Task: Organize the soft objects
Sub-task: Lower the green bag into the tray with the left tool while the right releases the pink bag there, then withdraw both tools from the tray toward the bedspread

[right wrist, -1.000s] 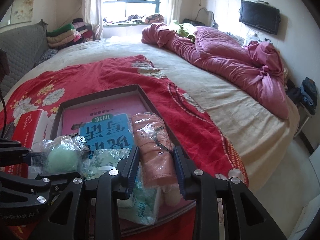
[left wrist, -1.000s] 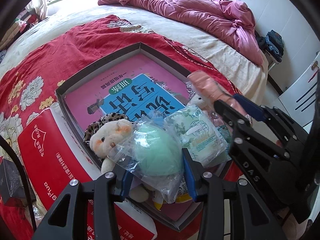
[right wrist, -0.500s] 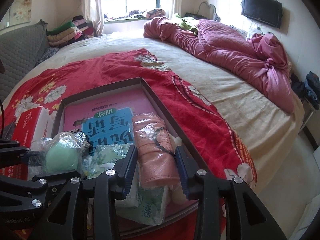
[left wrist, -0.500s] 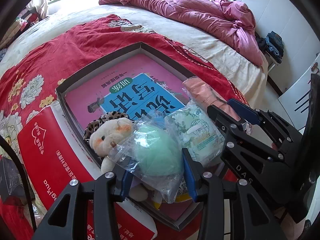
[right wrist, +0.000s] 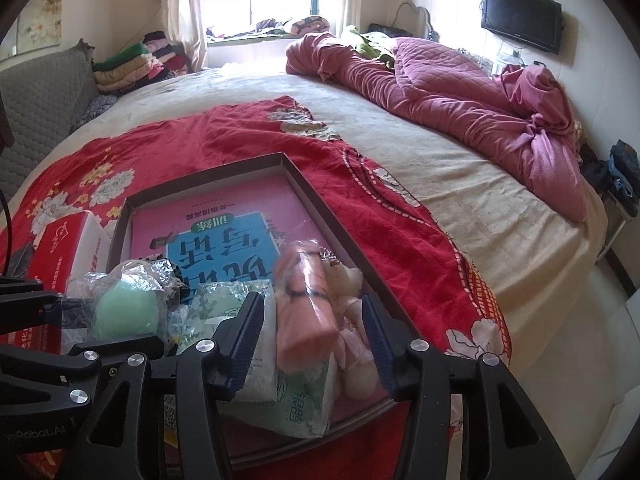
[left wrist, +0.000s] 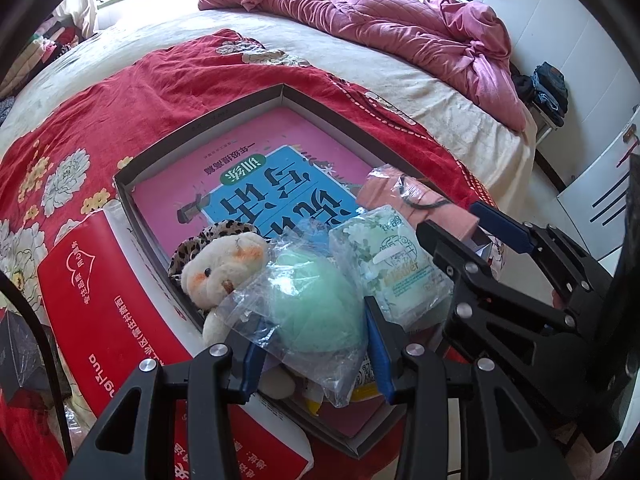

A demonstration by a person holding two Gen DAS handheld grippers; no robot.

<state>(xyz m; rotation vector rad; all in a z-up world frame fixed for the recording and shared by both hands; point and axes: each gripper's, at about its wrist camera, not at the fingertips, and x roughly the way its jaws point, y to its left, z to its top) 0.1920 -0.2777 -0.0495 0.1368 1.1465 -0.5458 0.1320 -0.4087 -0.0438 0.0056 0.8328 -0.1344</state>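
While the bed [right wrist: 460, 168] carries a red floral blanket [left wrist: 132, 92], the shallow box [left wrist: 208, 120] sits on that blanket with a workbook [left wrist: 256, 184] flat on its floor. A red tissue carton [left wrist: 104, 292] lies just beside the box's left wall. Within the box's near end, a plush toy [left wrist: 220, 264] leans against the bagged green ball [left wrist: 320, 304], which the left gripper [left wrist: 316, 344] clasps, jaws narrow upon the bag. A tissue pack [left wrist: 392, 264] lies between the two tools. The right gripper [right wrist: 310, 340] stands with jaws wide, straddling the wrapped pink roll [right wrist: 304, 300] without contact. That roll's long axis runs parallel with the fingers, directly ahead, so the right hand is nearer.
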